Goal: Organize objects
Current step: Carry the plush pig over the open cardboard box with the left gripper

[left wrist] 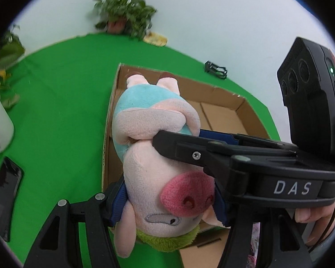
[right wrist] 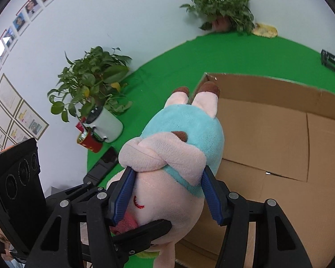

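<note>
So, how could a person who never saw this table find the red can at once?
Start at the green table. Near its left edge a leafy plant stands in a white pot. The red can leans against that pot, beside a black phone; nothing else there is red.

Black plastic left gripper (left wrist: 169, 203) and right gripper (right wrist: 167, 196): blue ribbed fingers (right wrist: 122, 198), silver screws, white "DAS" lettering, thin black cable.

Toy: we saw a pink plush pig (left wrist: 158, 169) in a light-blue top, head toward us.
Box: open brown cardboard box (right wrist: 279, 138) lay beneath it.
</note>
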{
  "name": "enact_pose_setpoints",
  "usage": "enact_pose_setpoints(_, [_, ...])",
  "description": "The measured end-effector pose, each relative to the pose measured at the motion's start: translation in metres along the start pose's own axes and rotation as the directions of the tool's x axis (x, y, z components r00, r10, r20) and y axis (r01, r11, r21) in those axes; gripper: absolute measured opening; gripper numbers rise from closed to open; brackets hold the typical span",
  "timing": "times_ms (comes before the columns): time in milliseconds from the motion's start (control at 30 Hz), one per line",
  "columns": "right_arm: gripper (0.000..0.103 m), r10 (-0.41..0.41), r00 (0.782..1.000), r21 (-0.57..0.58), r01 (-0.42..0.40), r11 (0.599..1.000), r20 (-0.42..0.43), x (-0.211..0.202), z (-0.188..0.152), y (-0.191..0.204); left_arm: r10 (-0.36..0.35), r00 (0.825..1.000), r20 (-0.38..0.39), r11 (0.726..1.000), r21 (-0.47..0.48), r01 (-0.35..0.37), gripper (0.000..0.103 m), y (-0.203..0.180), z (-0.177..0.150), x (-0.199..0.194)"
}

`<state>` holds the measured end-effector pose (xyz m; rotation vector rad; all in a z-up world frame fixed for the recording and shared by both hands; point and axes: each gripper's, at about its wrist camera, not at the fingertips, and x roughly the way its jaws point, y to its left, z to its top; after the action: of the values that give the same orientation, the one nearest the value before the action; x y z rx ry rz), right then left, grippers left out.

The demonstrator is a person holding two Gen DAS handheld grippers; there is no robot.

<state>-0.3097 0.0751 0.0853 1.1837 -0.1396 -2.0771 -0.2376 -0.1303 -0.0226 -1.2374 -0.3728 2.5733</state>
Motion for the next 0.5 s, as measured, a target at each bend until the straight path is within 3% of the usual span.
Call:
enact_pose_setpoints(333, [0.057,-0.018,0.999,0.045,0.020,0.999,-0.045,0.059,-0.024,-0.033,0.040,0.998,-0.056,0.998,-0.053,-0.043,0.065,0.018,0.001,0.036])
enact_pose_setpoints(500, [0.059,-0.012,0.999,0.053,0.015,0.998,-0.053,0.082,-0.027,-0.029,0.105,0.991,-0.079,0.994,-0.031,-0.108,0.075,0.011,0.000,0.038])
